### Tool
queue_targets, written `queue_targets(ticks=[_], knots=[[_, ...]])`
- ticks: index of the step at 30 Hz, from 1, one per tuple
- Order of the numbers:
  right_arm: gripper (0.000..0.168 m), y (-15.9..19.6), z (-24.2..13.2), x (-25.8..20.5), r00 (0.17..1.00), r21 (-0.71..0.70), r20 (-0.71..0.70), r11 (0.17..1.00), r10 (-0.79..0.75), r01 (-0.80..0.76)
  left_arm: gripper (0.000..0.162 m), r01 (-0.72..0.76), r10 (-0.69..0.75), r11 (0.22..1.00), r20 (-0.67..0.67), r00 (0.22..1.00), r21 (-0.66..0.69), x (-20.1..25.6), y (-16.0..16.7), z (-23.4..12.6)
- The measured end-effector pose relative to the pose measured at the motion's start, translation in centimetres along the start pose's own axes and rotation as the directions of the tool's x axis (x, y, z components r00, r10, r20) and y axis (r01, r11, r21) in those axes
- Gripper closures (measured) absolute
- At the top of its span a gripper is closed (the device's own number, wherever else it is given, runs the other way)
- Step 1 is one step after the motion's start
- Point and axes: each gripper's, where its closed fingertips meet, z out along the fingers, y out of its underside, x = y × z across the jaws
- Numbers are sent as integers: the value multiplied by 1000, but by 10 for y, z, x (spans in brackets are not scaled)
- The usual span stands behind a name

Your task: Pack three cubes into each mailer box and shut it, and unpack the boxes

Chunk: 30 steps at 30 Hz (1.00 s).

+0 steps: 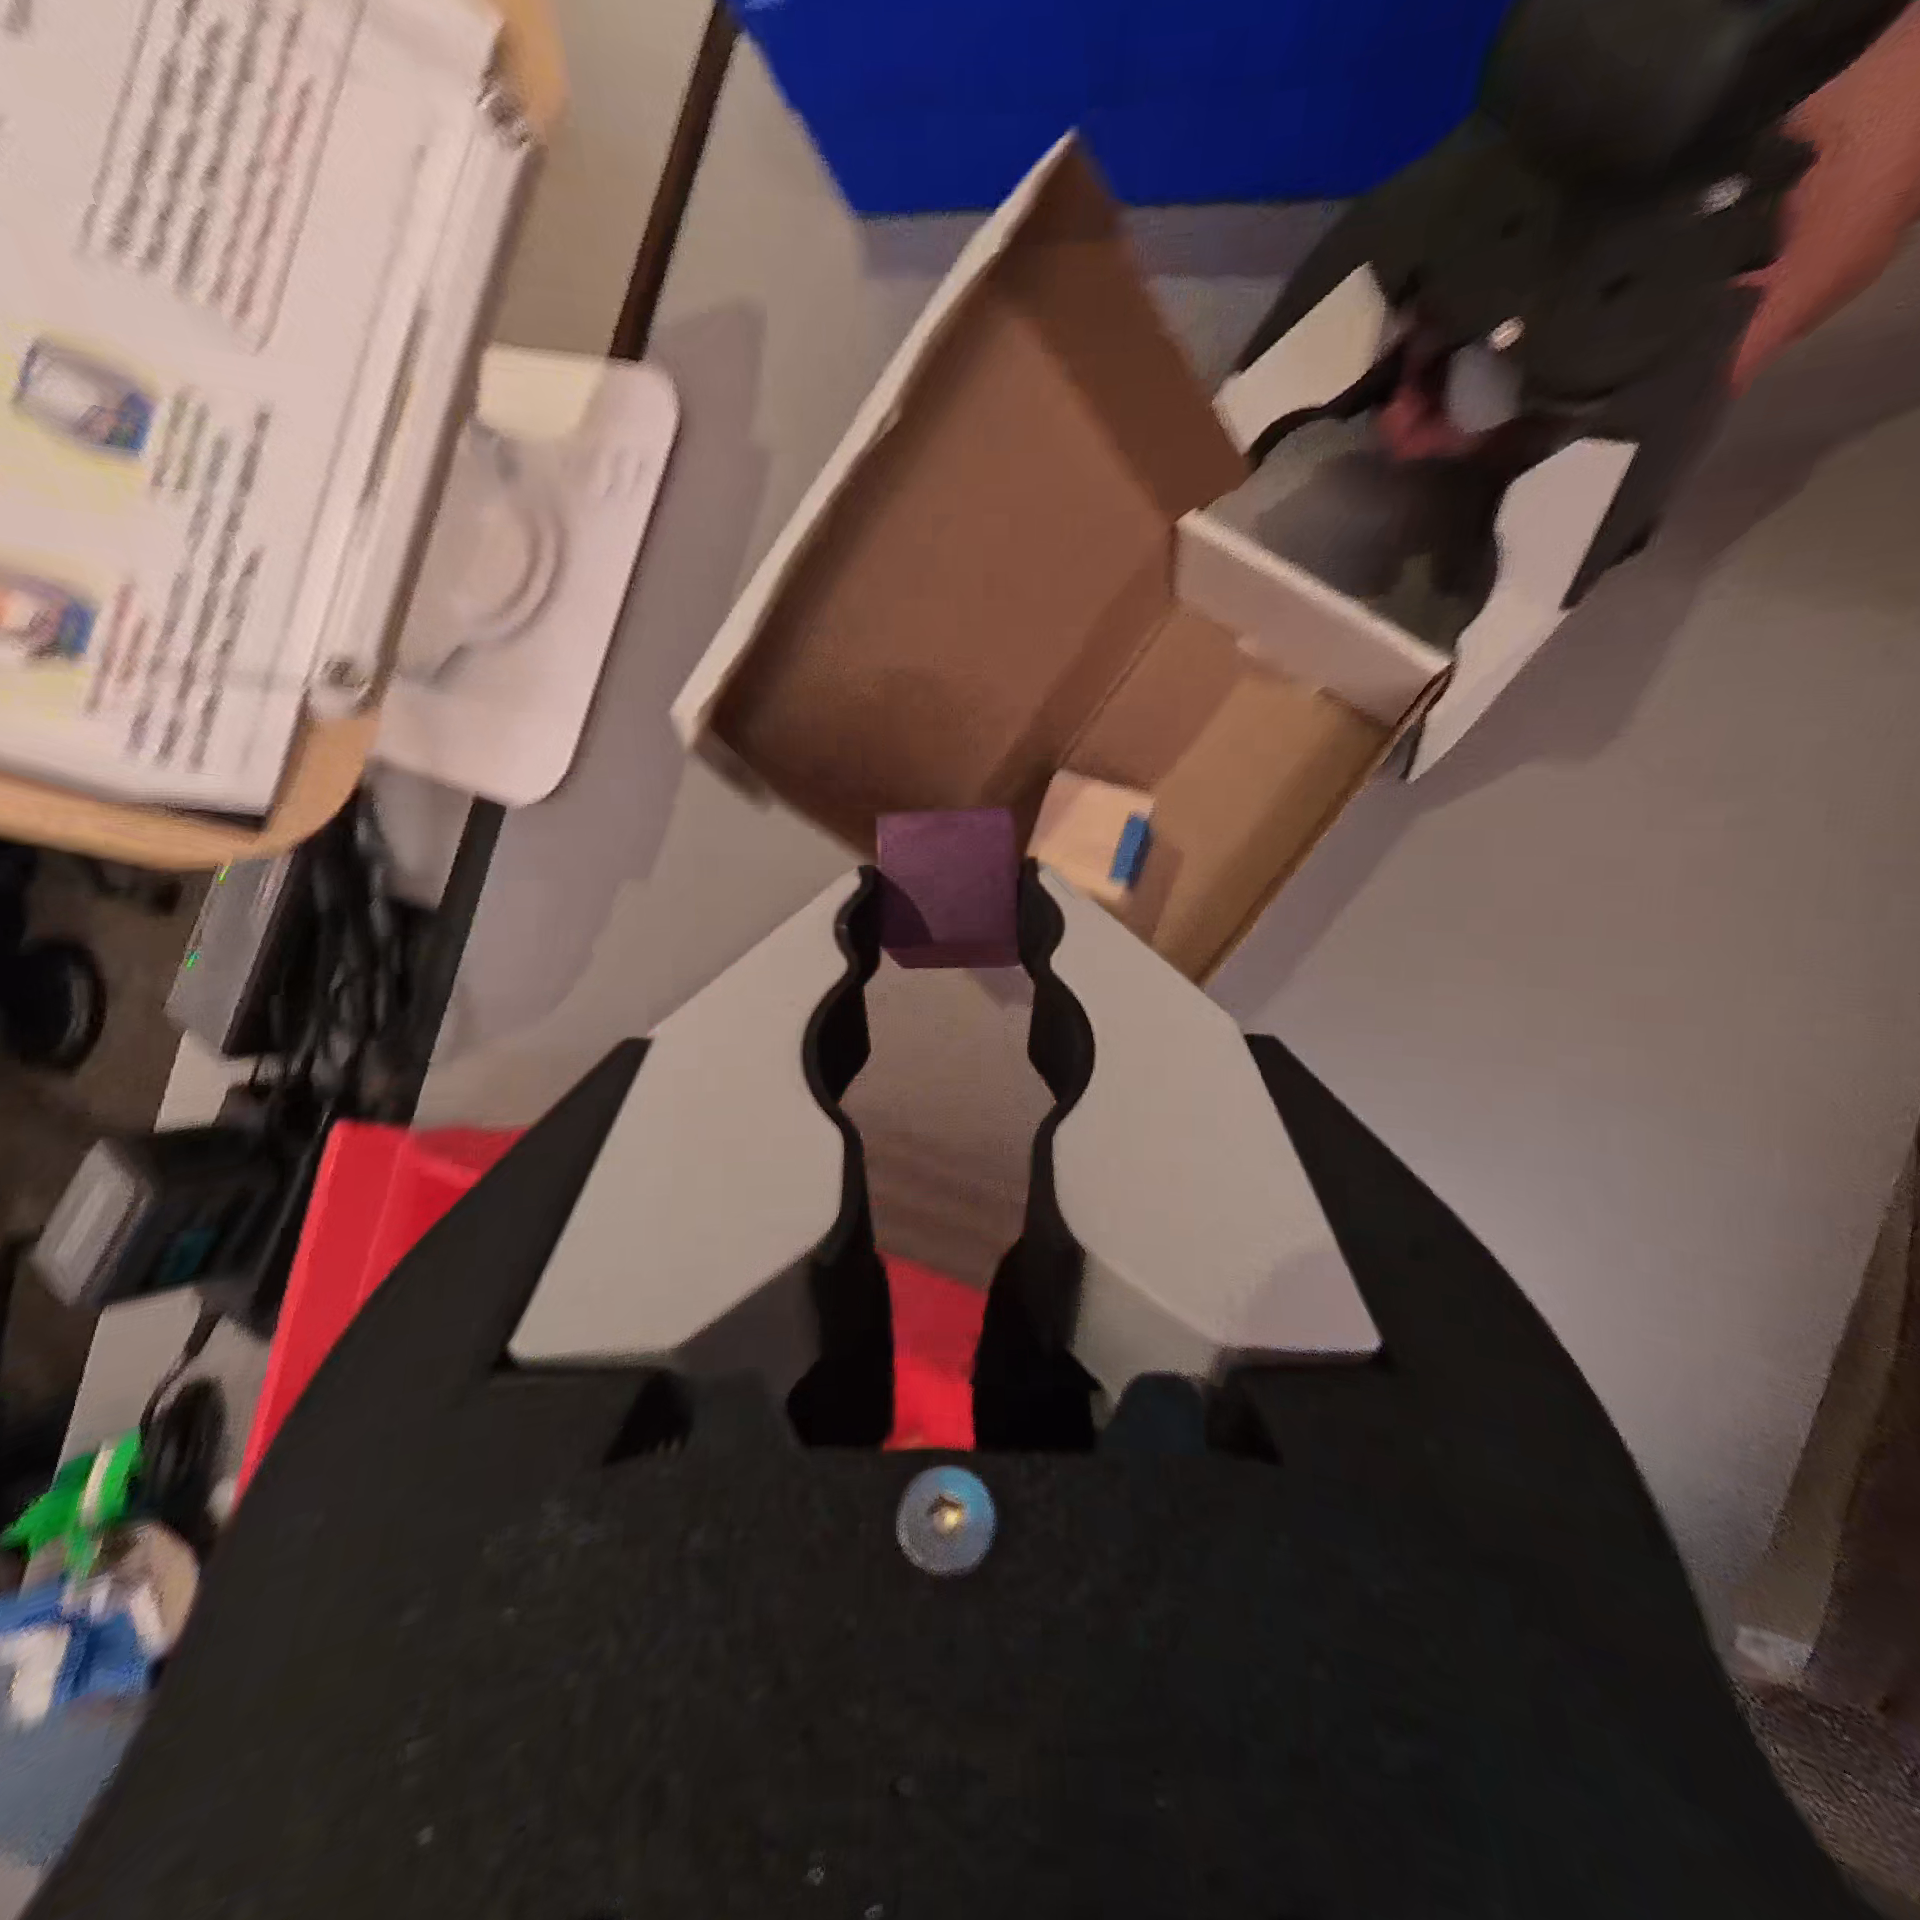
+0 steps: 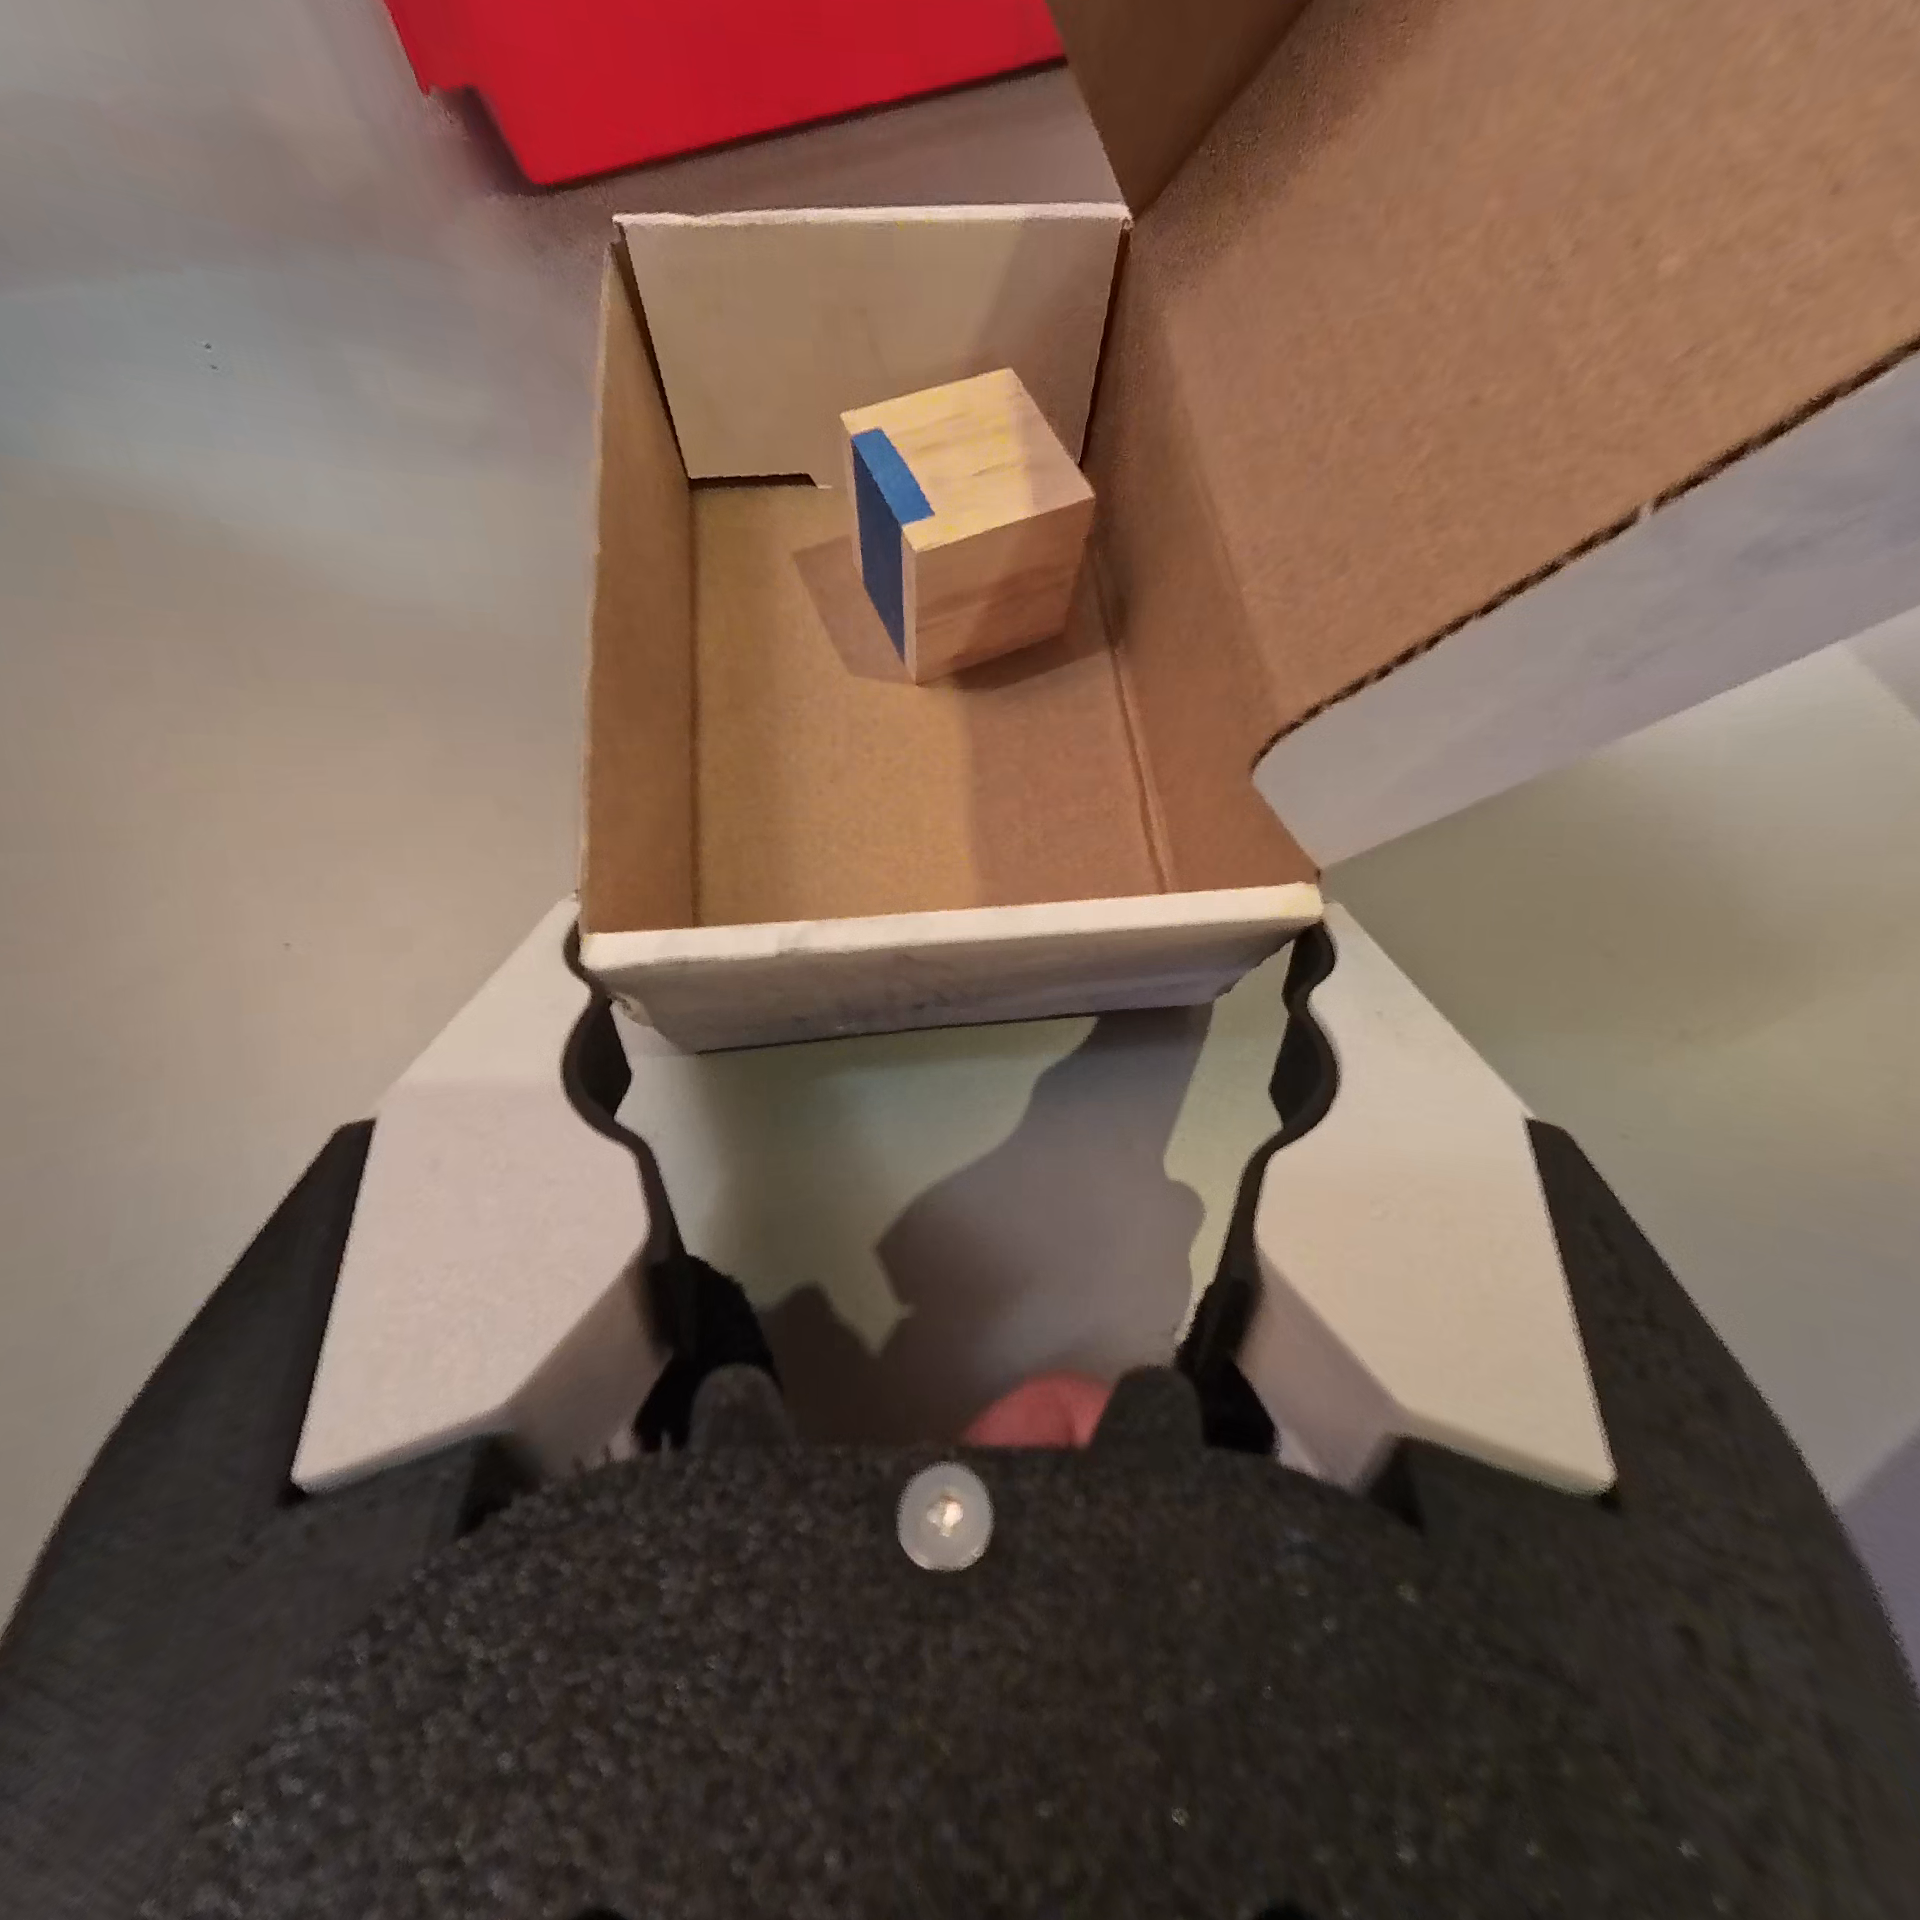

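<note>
The work surface is a pale grey tabletop, and the white mailer box stands on it with its lid raised, so the brown cardboard inside is in view.

Inside this box, one wooden cube with a blue face rests on the floor, near the far wall and closer to the lid side; the rest of the floor is bare. I judge that the packing of this box is at an early stage: one cube of three is in, and the lid is not yet shut.

The second cube, a purple one, is pinched between the tips of the left gripper, whose fingers stand only as far apart as the cube is wide. It hangs in the air just before the box, on the side opposite the right gripper, and the picture is blurred. It seems to be on its way in.

The right gripper stands wide, with its fingertips at the two corners of the near wall of the box. Whether it presses the wall or only sits beside it, I cannot tell.

A third cube is in neither picture. Beyond the box, on the far side from the right gripper, lies a red box, possibly another mailer waiting for its turn. Beside the table, papers lie on a wooden surface.
</note>
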Motion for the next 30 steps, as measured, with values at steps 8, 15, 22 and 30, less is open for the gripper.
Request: queue_targets(ticks=[8, 15, 22, 30], knots=[[41, 0, -1, 0, 1000, -1, 0, 1000, -2, 2, 138, -29, 30, 1000, -271, 962, 7, 90, -21, 119], [41, 1, -1, 0, 1000, -6, -2, 1000, -4, 4, 138, -40, 20, 994, -200, 980, -98, 94, 7, 174], [42, 0, -1, 0, 1000, -1, 6, 1000, 12, -12, 138, -46, 28, 993, -160, 987, -107, 89, 15, 180], [41, 0, -1, 0, 1000, -4, -1, 1000, 3, -3, 136, 4, -20, 995, -164, 986, -100, 89, 12, 178]])
